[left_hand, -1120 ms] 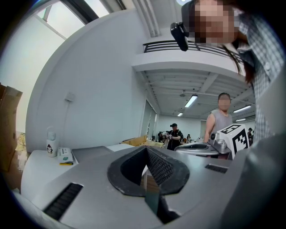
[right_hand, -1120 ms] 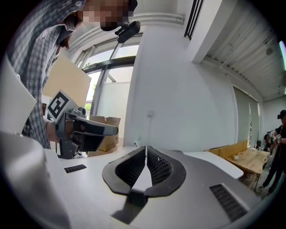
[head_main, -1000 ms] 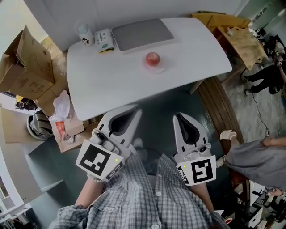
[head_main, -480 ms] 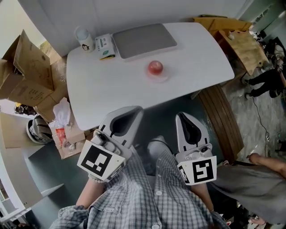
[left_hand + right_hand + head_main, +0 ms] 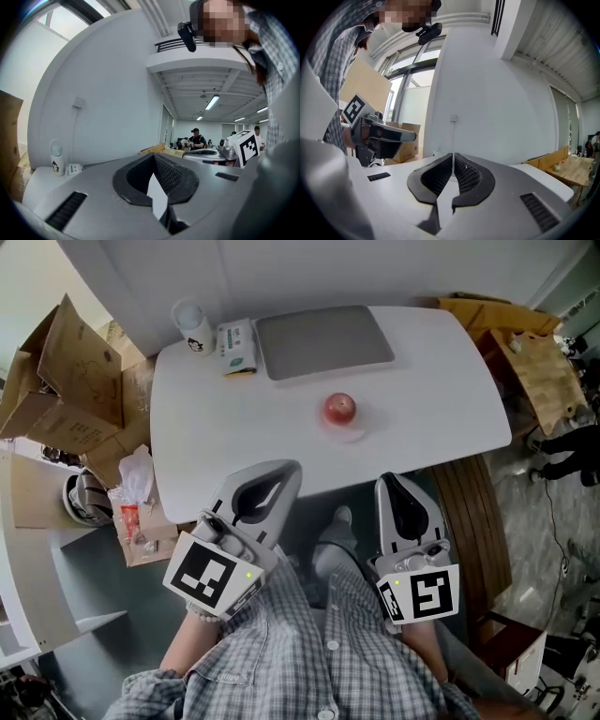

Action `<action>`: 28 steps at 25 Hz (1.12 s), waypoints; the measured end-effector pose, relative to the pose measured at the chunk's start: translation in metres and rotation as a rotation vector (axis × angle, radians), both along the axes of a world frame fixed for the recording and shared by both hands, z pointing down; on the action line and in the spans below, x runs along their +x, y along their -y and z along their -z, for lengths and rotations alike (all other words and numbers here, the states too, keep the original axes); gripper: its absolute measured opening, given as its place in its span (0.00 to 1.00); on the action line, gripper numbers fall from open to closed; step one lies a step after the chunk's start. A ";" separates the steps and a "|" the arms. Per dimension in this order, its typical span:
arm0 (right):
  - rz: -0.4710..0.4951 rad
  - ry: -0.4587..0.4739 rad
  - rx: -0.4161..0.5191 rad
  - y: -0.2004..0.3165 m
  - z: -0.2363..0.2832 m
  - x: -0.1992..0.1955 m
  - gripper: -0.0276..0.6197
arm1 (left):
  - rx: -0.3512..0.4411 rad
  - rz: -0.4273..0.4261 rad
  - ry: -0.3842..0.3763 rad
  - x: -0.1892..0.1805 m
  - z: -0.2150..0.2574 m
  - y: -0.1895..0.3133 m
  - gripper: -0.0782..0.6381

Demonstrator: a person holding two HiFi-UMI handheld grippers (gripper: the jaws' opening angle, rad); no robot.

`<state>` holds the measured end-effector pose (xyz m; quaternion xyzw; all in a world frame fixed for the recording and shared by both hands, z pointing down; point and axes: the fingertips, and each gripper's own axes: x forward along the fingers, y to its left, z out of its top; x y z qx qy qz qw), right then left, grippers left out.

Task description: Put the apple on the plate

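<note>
The red round apple (image 5: pixel 339 408) stands upright, stem up, a little right of the middle of the white surface (image 5: pixel 225 437). A pale see-through plate (image 5: pixel 352 434) shows as a faint rim at its near right side. The apple seems to rest on the plate or at its edge, but the rim is too faint to tell which. Nothing crowds the pair, so I judge they can be reached straight from the near edge.

Along the far edge lies a grey flat rectangular slab (image 5: pixel 325 339), probably a closed laptop. Left of it lies a white-and-green packet (image 5: pixel 237 346), and left again stands a white plastic bottle (image 5: pixel 192 326). All three are well apart from the apple, out of the working area. Brown cardboard boxes (image 5: pixel 61 381) stand on the floor off the left end.

The left hand-held gripper (image 5: pixel 283 472) and the right hand-held gripper (image 5: pixel 391 481) are both held at the near edge, pointing level toward the far side. Each is clenched with nothing between its jaws, so this looks like an approach, not a carry.

The packet's print is too small to read. The bottle bears a small cartoon figure and no legible words. The cubes on the grippers carry only black-and-white square markers.
</note>
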<state>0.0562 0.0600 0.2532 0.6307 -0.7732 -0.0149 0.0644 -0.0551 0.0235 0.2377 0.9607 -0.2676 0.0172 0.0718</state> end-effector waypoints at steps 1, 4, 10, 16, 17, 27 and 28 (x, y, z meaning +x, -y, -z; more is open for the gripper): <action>0.009 0.000 -0.003 0.006 0.000 0.006 0.09 | -0.001 0.007 0.003 0.005 0.001 0.005 0.12; 0.036 0.003 -0.005 0.027 0.002 0.024 0.09 | -0.007 0.035 0.015 0.020 0.001 0.020 0.12; 0.112 -0.027 -0.019 0.064 0.004 0.058 0.09 | -0.043 0.105 0.024 0.050 -0.005 0.048 0.12; 0.190 -0.038 -0.038 0.101 0.001 0.090 0.09 | -0.071 0.194 0.031 0.076 -0.011 0.078 0.12; 0.201 -0.037 -0.044 0.106 0.000 0.094 0.09 | -0.077 0.212 0.033 0.080 -0.013 0.083 0.12; 0.295 -0.035 -0.130 0.144 -0.033 0.135 0.09 | -0.142 0.358 0.030 0.101 -0.034 0.116 0.12; 0.302 -0.034 -0.142 0.146 -0.038 0.137 0.09 | -0.149 0.371 0.034 0.101 -0.037 0.117 0.12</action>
